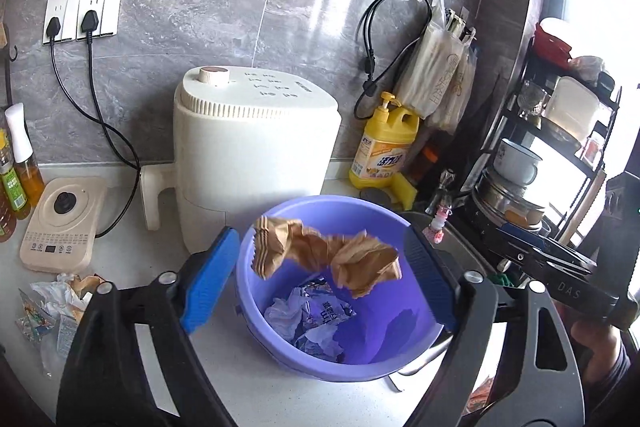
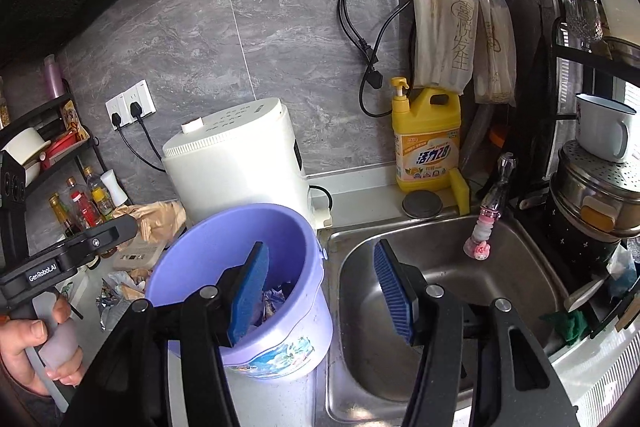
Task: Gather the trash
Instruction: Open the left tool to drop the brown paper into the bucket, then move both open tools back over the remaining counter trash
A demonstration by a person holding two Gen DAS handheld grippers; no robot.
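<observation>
Crumpled brown paper (image 1: 326,257) in mid-air between wide-open pads of left gripper (image 1: 320,279), touching neither, above purple bucket (image 1: 416,347). Wrappers (image 1: 308,319) already at bucket bottom. Right gripper (image 2: 320,291) open and empty, astride bucket rim and sink (image 2: 440,379). More litter (image 1: 52,307) on counter (image 1: 240,387), left of bucket. Best practice, judged: keep jaws wide and centred over bucket until paper clears, then fetch counter litter 1 piece at a time.
</observation>
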